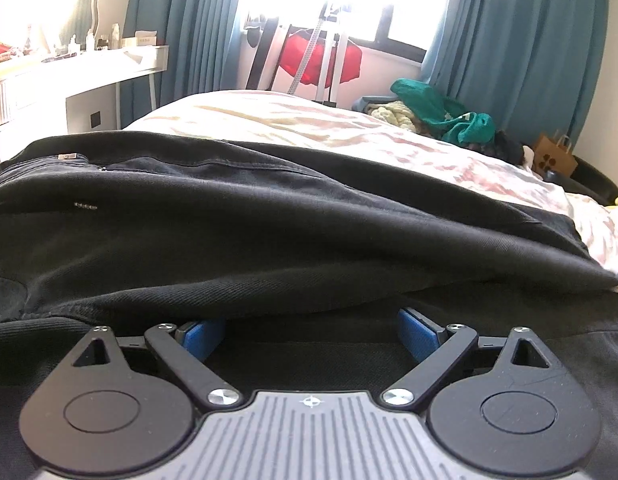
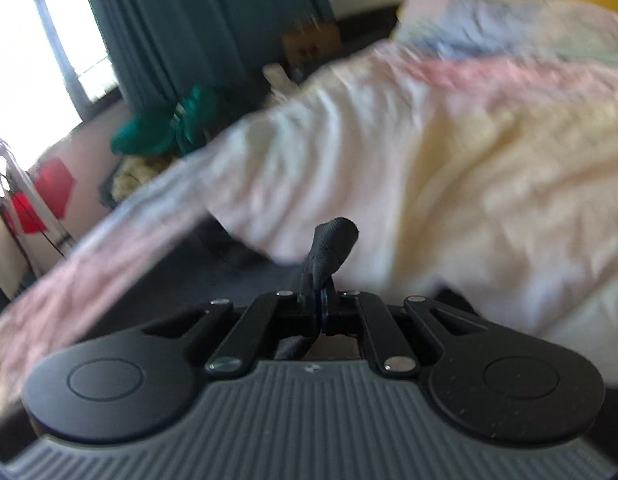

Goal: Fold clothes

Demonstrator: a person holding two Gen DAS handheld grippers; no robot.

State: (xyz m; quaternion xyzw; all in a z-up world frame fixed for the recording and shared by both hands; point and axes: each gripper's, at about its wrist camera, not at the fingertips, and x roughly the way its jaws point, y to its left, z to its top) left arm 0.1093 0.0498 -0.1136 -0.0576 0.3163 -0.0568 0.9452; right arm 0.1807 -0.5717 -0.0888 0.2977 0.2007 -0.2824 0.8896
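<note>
No legible txt on black garment (image 1: 229, 216); right gripper (image 2: 321, 304) pinching it.

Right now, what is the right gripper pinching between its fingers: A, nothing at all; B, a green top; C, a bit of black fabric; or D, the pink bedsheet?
C: in the right wrist view the right gripper has its jaws closed on a tuft of black fabric that sticks up past the fingertips, above the pale bedsheet.

1 black garment (image 1: 237, 232) on 1 bed (image 1: 293, 120). 2 grippers: left (image 1: 311, 332), right (image 2: 323, 304). 1 white desk (image 1: 89, 76). 1 brown paper bag (image 1: 553, 158). 1 pile of clothes (image 1: 441, 114), green on top. 1 red item (image 1: 319, 60) by the window.
</note>
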